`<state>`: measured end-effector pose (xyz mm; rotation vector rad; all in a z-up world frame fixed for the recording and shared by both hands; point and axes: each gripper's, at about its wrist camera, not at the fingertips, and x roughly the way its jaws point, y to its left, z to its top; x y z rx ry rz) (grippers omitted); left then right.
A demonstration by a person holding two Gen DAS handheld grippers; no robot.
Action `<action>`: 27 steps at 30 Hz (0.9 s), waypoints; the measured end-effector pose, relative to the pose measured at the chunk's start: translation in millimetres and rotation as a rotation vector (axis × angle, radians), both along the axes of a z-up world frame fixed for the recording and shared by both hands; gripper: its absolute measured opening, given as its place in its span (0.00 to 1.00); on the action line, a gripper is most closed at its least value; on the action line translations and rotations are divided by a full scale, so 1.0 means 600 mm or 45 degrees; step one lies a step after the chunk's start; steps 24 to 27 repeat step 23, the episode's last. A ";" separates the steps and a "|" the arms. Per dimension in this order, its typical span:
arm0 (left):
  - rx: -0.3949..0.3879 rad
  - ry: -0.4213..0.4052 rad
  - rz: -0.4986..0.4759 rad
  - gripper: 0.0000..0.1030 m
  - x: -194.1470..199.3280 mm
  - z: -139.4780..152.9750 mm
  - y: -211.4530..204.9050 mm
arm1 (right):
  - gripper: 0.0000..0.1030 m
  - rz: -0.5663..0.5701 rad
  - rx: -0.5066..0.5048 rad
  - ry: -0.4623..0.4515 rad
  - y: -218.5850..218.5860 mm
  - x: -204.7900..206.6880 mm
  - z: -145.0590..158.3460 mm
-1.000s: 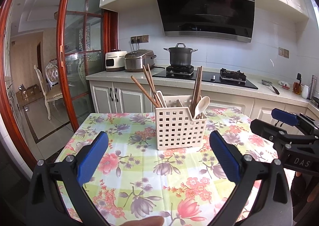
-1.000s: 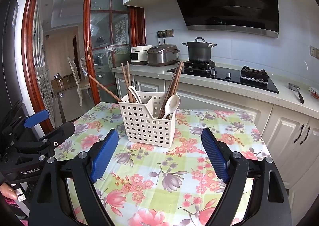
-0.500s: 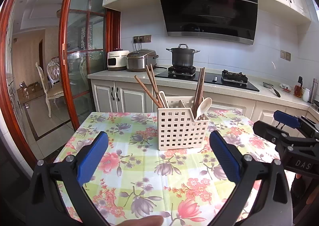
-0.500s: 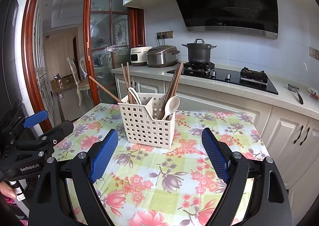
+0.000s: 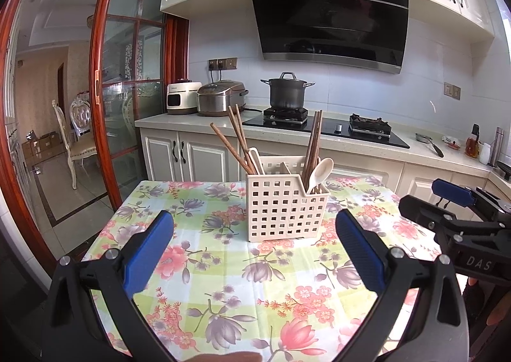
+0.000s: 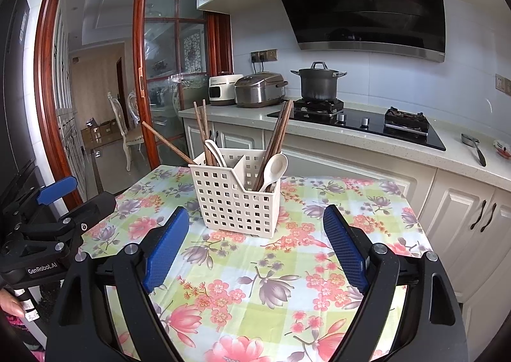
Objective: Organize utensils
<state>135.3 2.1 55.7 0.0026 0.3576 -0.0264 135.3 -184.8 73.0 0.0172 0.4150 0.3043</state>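
A cream perforated utensil basket with two compartments stands on the floral tablecloth; it also shows in the right wrist view. The left compartment holds brown chopsticks and a white spoon. The right compartment holds chopsticks and a white spoon. My left gripper is open and empty, in front of the basket. My right gripper is open and empty, also in front of it.
The table's left edge drops to the tiled floor by a red-framed glass door. Behind the table is a counter with a rice cooker, a pot on the hob, and white cabinets to the right.
Both grippers stayed open and empty. The left wrist view shifted slightly, so the basket sits a little further right and lower in it.
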 end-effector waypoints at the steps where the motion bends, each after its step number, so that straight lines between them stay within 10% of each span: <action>1: 0.002 -0.002 -0.001 0.95 -0.001 0.000 -0.001 | 0.78 0.001 0.000 -0.001 0.000 0.000 0.000; 27: -0.040 0.034 -0.024 0.95 0.008 -0.007 0.007 | 0.78 0.001 0.012 0.007 -0.001 -0.001 -0.010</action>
